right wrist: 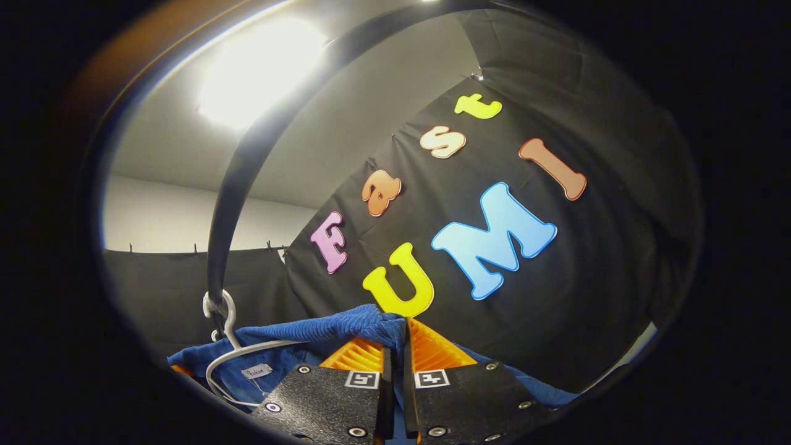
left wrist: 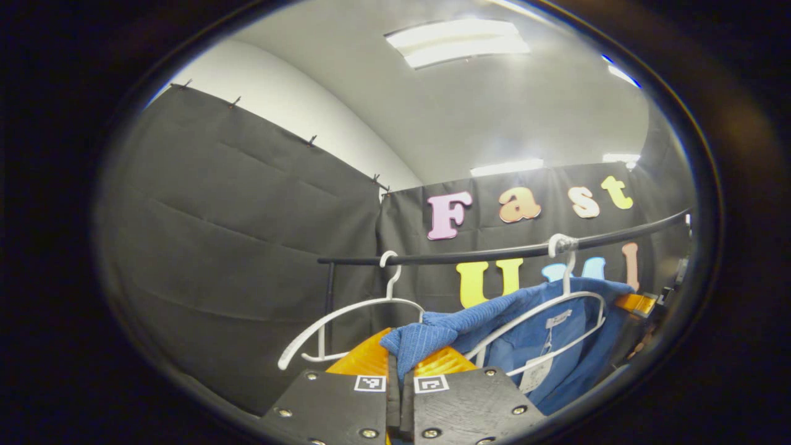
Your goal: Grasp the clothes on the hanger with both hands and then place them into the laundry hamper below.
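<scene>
Each gripper, left (left wrist: 400,371) and right (right wrist: 395,361), is clenched on a fold of the blue shirt (left wrist: 531,334), which hangs on a hanger (left wrist: 556,309) from the rail (left wrist: 494,252), stretched along it. Pulling down may snag the collar and drag the hanger off.

Clothes rail (left wrist: 494,253): dark round bar, running level in front of the black cloth wall, with an upright post at its left end in the left gripper view. Two white wire hangers hook over it. Empty hanger (left wrist: 352,315) near the post end. Second hanger (left wrist: 559,309) farther along the rail, carrying a blue corduroy garment (left wrist: 531,337) with a tag inside the collar.
</scene>
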